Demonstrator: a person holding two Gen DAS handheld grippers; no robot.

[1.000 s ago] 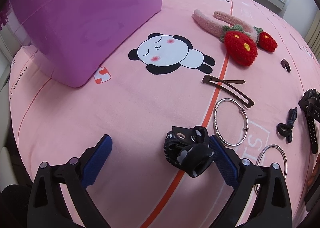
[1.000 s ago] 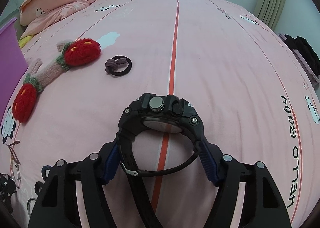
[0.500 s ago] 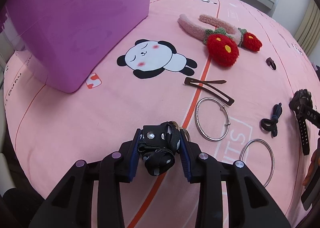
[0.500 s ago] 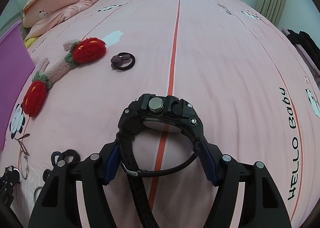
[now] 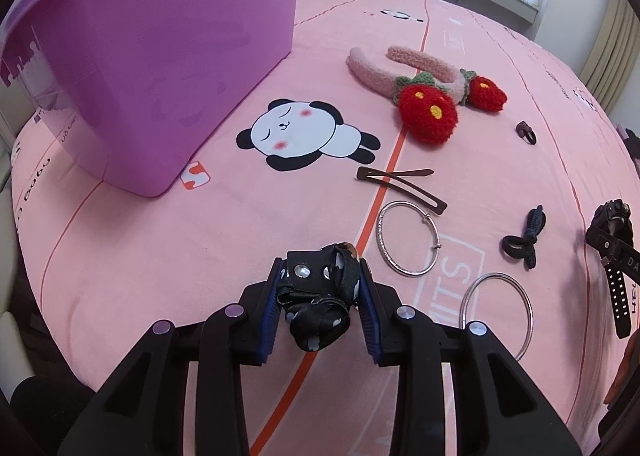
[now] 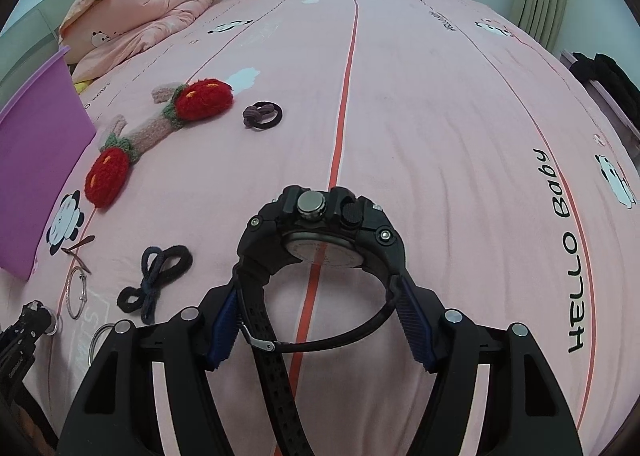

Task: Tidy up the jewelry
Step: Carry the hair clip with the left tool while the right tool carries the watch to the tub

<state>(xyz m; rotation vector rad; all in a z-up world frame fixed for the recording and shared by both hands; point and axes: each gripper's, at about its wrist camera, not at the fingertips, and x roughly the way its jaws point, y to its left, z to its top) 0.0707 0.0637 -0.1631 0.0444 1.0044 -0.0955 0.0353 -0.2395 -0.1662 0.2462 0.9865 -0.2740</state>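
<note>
In our left gripper [image 5: 320,306] we pinch a small black cloth hair clip with white spots and silver snaps [image 5: 318,296]; the 2 blue pads press on its sides, and it sits just above the pink bed sheet with panda pictures [image 5: 200,256]. In our right gripper [image 6: 320,320] we hold a chunky black plastic wristwatch [image 6: 320,232]; the jaws stand wide, and the pads squeeze the strap on both sides, so the watch face points away from us.

We use the orange stripe on the sheet [image 5: 376,211] as our landmark. The spotted clip hangs right over it. Just right of the stripe lies a thin silver bangle with a clasp [image 5: 408,240], and further right and nearer to us lies a plain silver ring bangle [image 5: 496,316]. A flat brown metal snap clip [image 5: 400,185] crosses the stripe beyond the first bangle. Well right of the stripe we see a dark blue knotted hair tie [image 5: 524,240]. Further up the stripe rests a fuzzy pink headband with 2 red woolly flowers [image 5: 424,91], and right of that is a small brown hair tie [image 5: 525,132]. Left of the stripe is the printed panda [image 5: 300,133], and well left stands a big purple plastic tub [image 5: 160,55].
</note>
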